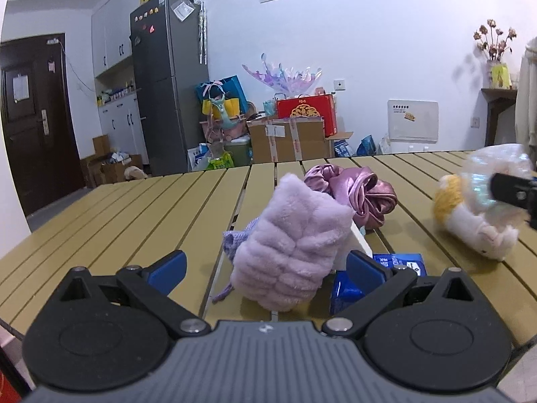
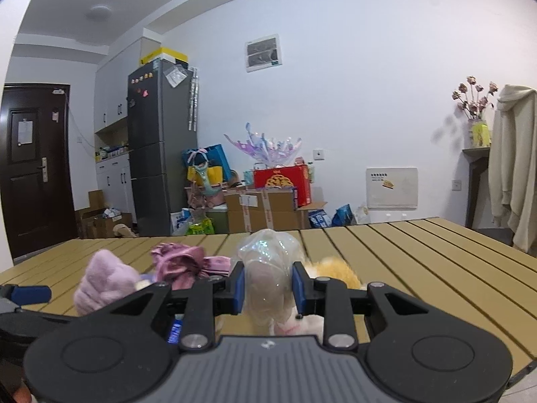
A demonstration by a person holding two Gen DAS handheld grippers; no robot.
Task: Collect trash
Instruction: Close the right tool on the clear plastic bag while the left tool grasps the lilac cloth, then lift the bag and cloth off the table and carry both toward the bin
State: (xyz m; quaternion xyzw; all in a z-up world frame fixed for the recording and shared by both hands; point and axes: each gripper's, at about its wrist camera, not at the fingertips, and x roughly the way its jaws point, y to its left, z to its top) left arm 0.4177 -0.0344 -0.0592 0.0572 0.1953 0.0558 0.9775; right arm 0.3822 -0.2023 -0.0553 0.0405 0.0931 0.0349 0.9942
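While clamped on the clear wrapper at the right of the tabletop, lift the right hand-held gripper straight, sparing the plush beneath. Keep the left hand-held gripper, spread apart around the purple pouch, idle.

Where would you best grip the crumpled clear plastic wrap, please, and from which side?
Grip the clear wrap across its bulging middle, coming level from the near table edge. It stands as an upright crumpled lump over the plush toy, so its sides are free; the right gripper already brackets it this way.
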